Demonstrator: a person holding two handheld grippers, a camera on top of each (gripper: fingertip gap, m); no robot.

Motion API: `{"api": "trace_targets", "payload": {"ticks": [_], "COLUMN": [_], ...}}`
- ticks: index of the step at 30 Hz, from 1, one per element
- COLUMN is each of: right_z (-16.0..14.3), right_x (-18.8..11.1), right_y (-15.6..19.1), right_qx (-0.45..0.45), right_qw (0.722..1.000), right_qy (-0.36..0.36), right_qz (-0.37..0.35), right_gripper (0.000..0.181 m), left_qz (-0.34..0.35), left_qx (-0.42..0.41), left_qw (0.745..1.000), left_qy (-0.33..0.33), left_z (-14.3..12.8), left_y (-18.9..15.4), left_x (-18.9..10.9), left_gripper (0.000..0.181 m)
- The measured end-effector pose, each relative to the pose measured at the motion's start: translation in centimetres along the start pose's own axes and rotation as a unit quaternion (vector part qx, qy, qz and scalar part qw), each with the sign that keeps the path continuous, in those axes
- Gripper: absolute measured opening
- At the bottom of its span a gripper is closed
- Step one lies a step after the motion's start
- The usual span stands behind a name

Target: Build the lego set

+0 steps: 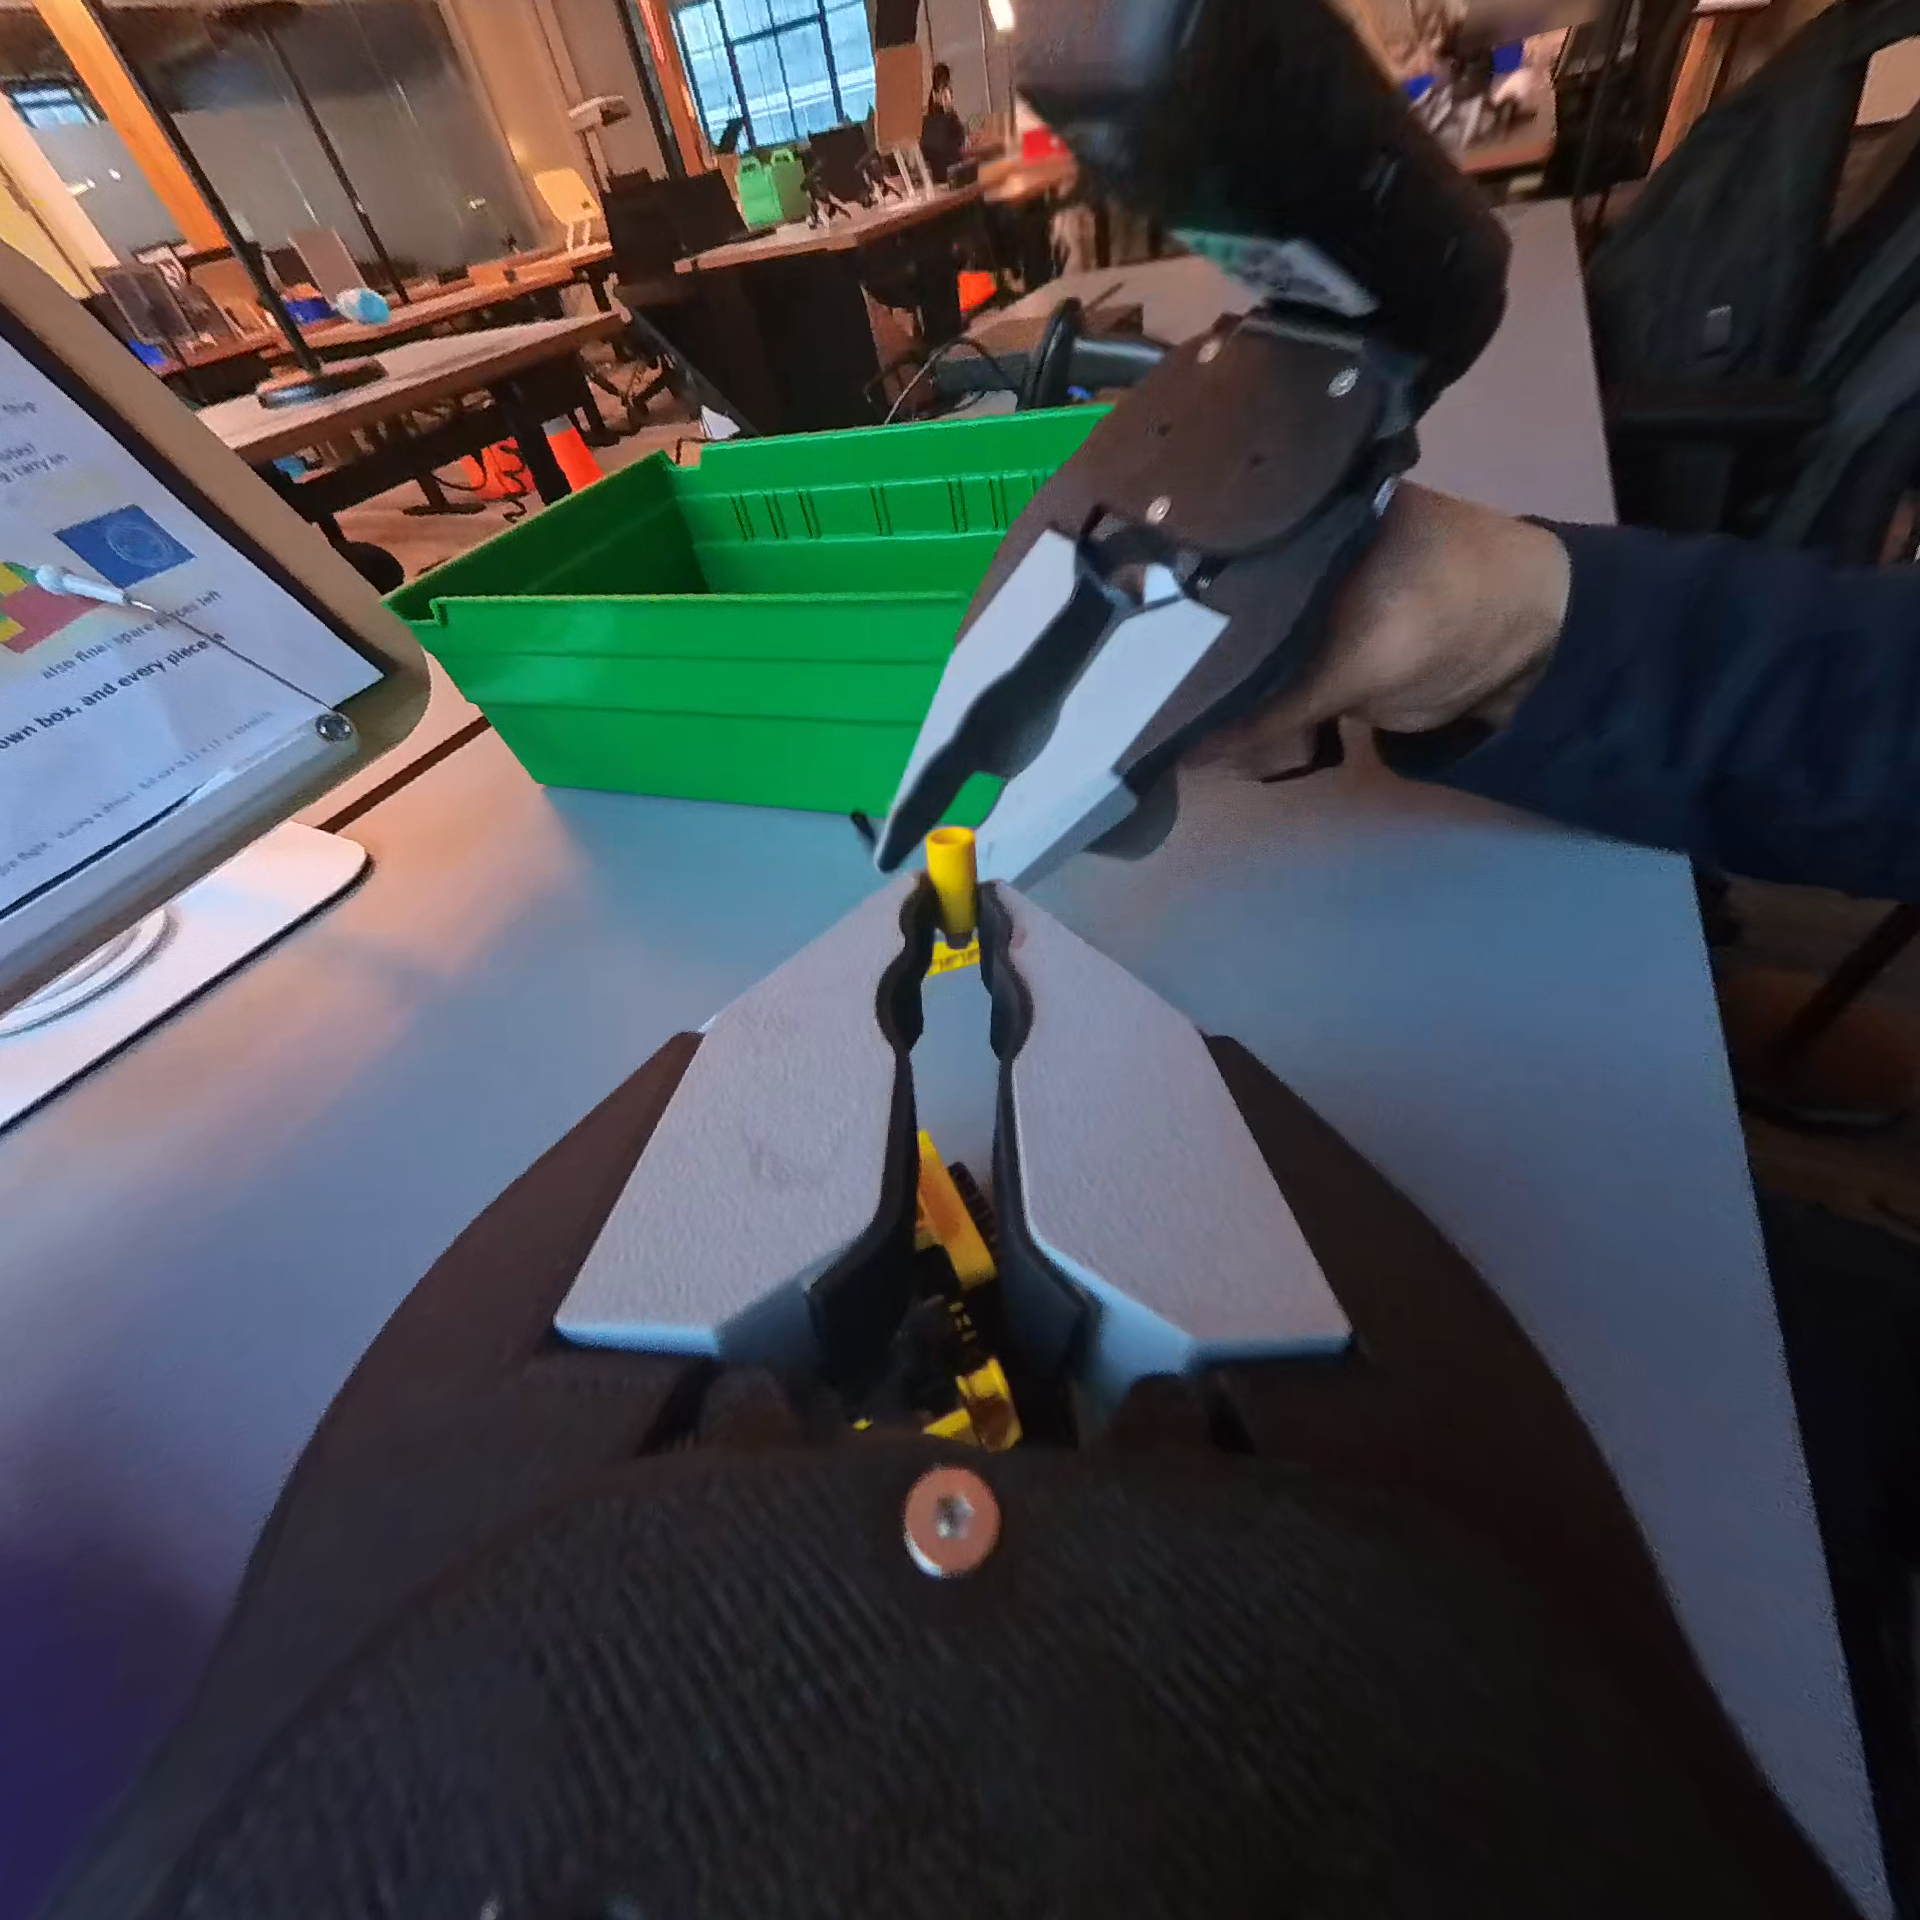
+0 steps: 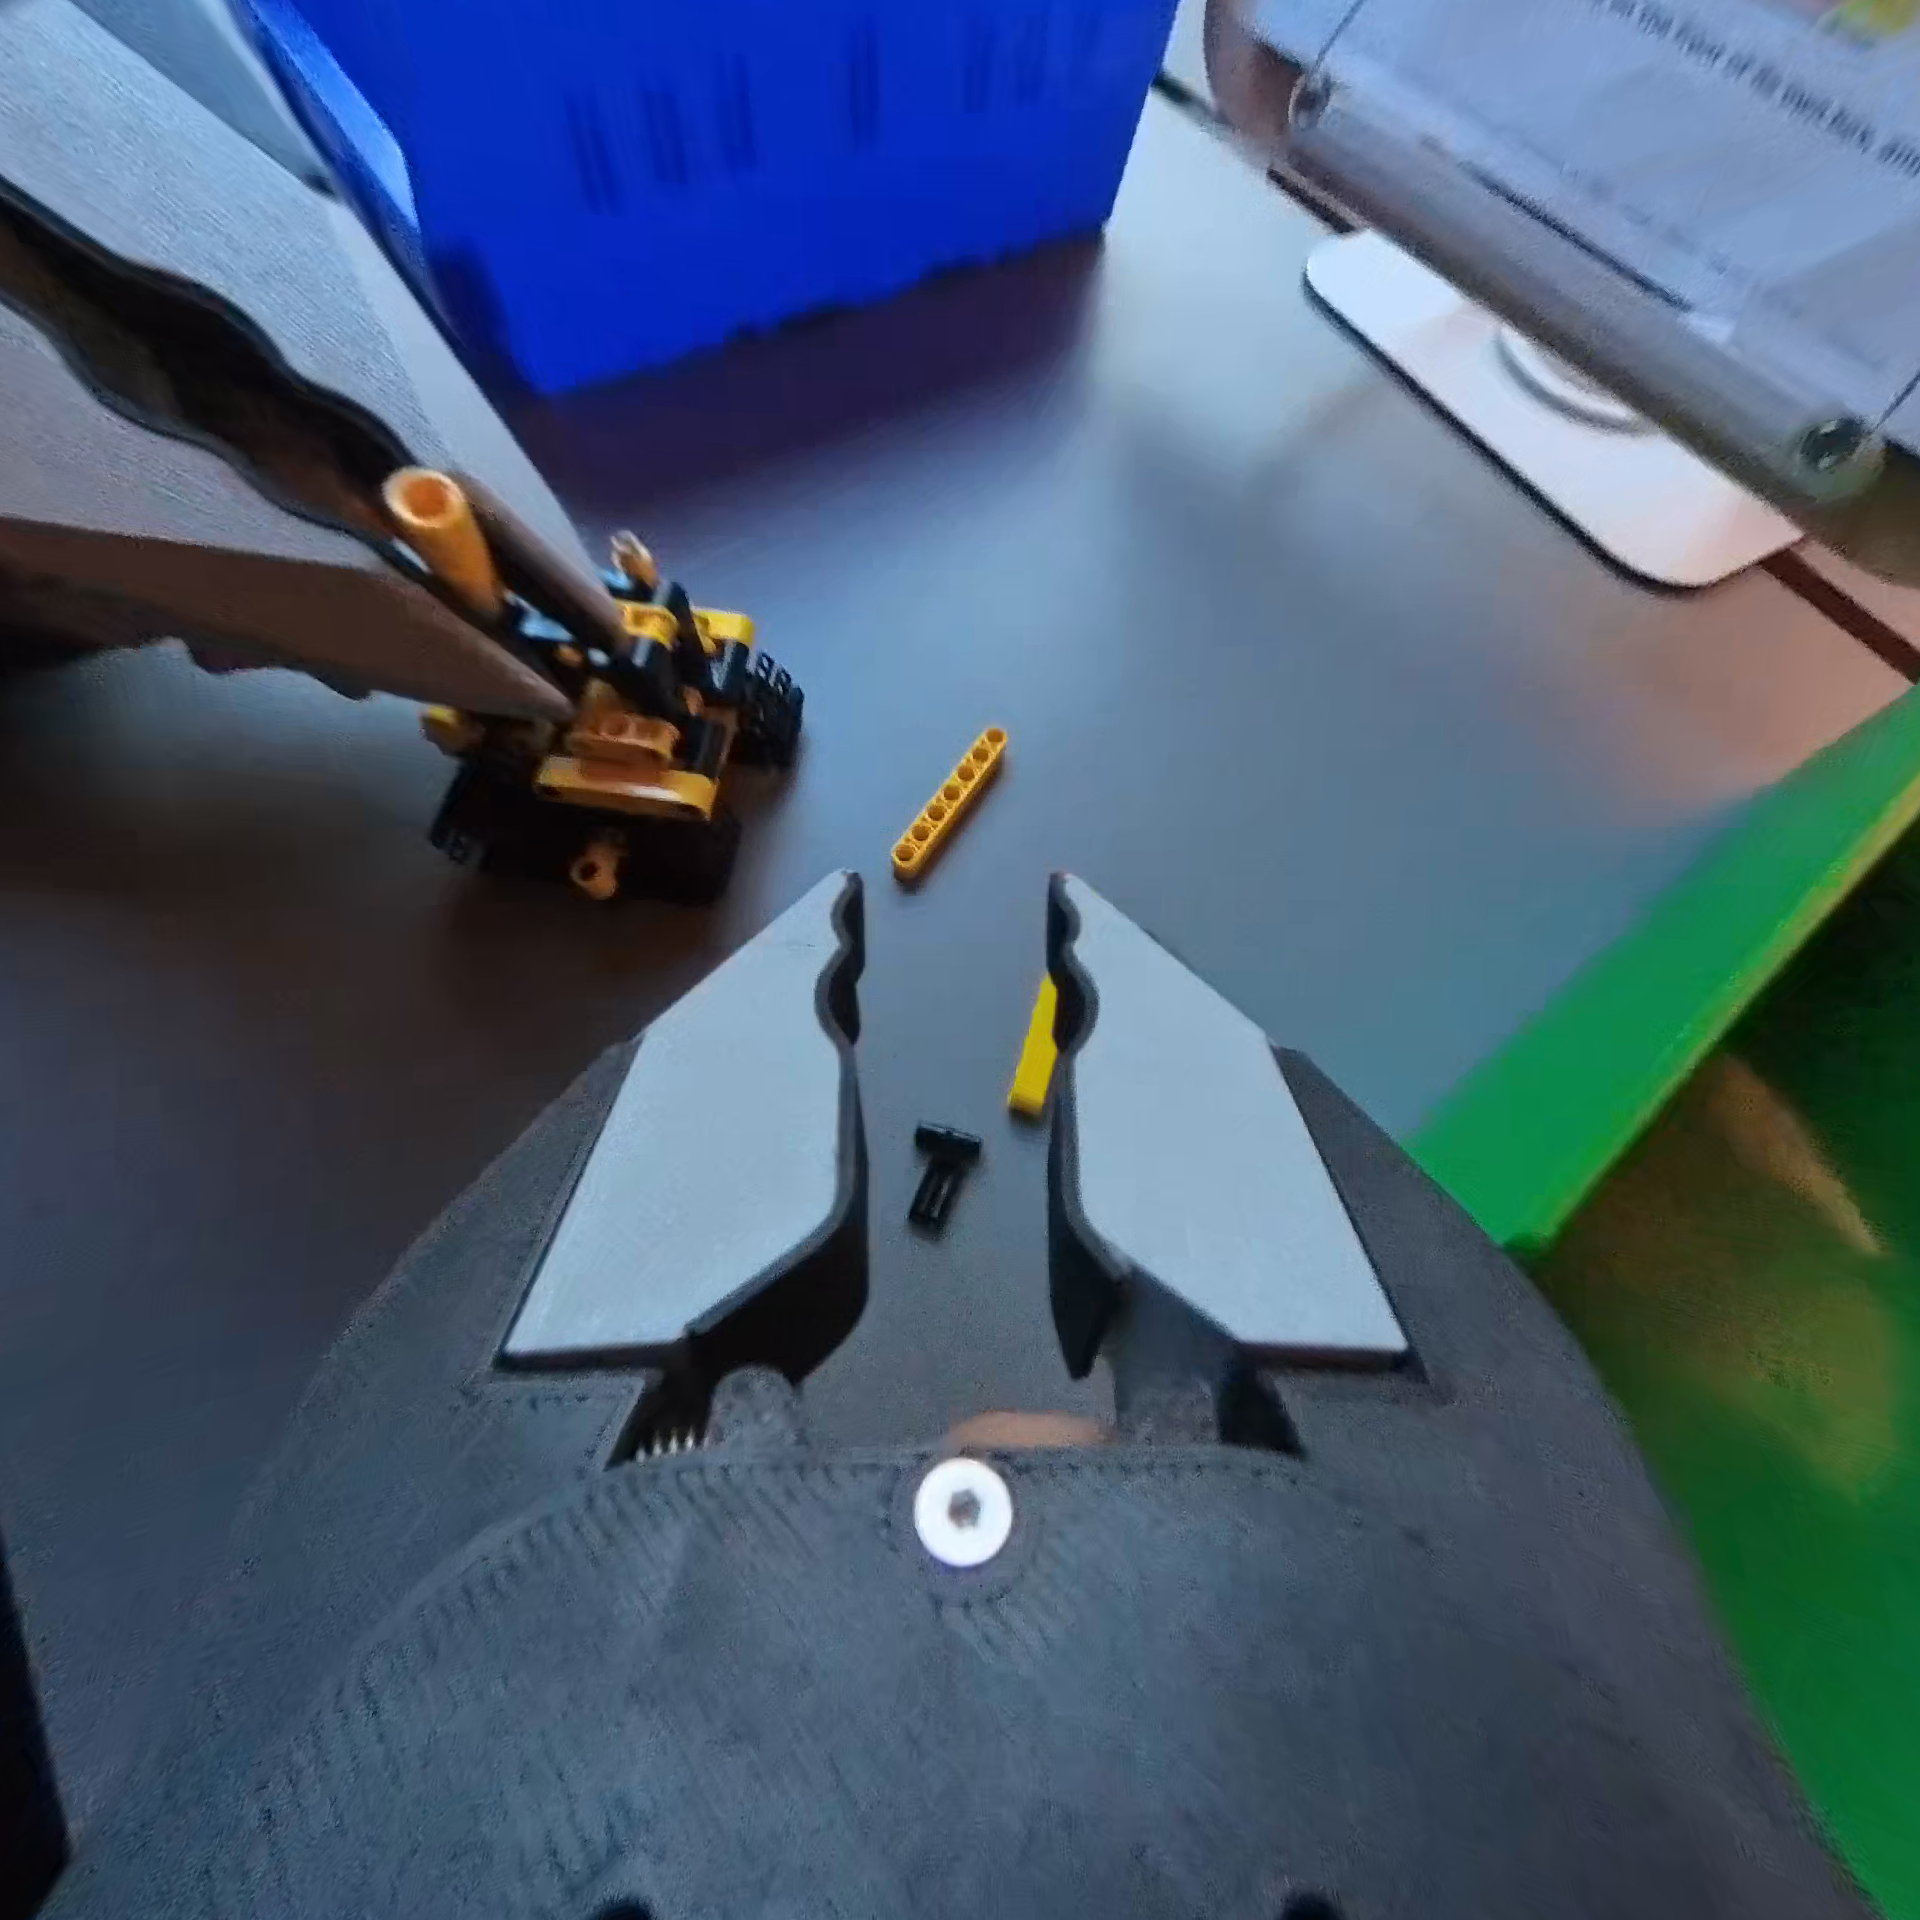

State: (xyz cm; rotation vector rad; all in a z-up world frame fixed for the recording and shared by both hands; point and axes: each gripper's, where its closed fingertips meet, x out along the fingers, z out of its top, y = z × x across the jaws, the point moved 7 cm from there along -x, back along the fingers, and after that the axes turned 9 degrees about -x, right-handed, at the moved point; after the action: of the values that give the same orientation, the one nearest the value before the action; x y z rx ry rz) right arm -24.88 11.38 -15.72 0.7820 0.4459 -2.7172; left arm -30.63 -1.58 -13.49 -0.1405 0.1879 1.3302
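My left gripper (image 1: pixel 951 914) is clamped on the lego model (image 2: pixel 623 748), fingers pressed in around a yellow tube (image 1: pixel 951 868) that sticks up out of their tips. In the left wrist view that tube runs straight away from me along the fingers, open end pointing toward the green bin (image 1: pixel 727 644). From my right wrist view it slants up and to the left, off the model's top.

The model itself sits on the dark table (image 2: pixel 1247 675), a black and yellow block near the blue bin (image 2: pixel 748 177), with a black toothed part at its far side.

My right gripper (image 2: pixel 954 904) hangs over the table with fingers spread and nothing between them. Just ahead of its tips lies a yellow beam (image 2: pixel 951 803) with a row of holes, flat on the table, long axis running from near-left to far-right. A second yellow piece (image 2: pixel 1036 1049) lies beside my right finger, partly hidden by it, lengthwise along the finger. A small black connector (image 2: pixel 940 1174) rests on the table in the gap between the fingers.

A stand with a printed sheet (image 1: pixel 156 665) stands off to the left.
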Motion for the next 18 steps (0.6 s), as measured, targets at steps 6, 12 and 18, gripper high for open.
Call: {"api": "trace_targets", "payload": {"ticks": [6, 12, 18], "right_z": [3.6, 3.8, 3.8], "right_x": [-2.4, -1.2, -1.9], "right_y": [2.6, 3.6, 4.9], "right_qx": [0.062, 0.043, 0.043], "right_qw": [0.973, 0.981, 0.974], "right_qy": [-0.167, -0.137, -0.205], "right_qz": [0.146, 0.132, 0.082], "right_gripper": [0.024, 0.005, 0.003], "left_qz": [0.055, 0.095, 0.166], "left_qx": [0.099, 0.193, 0.262], "left_qw": [0.993, 0.975, 0.95], "left_qy": [0.036, 0.063, 0.033], "left_z": [-0.6, -1.2, -0.3], "left_y": [0.1, -0.8, -0.5], "left_x": [0.2, 0.8, 0.1], "left_gripper": [0.005, 0.005, 0.001]}}
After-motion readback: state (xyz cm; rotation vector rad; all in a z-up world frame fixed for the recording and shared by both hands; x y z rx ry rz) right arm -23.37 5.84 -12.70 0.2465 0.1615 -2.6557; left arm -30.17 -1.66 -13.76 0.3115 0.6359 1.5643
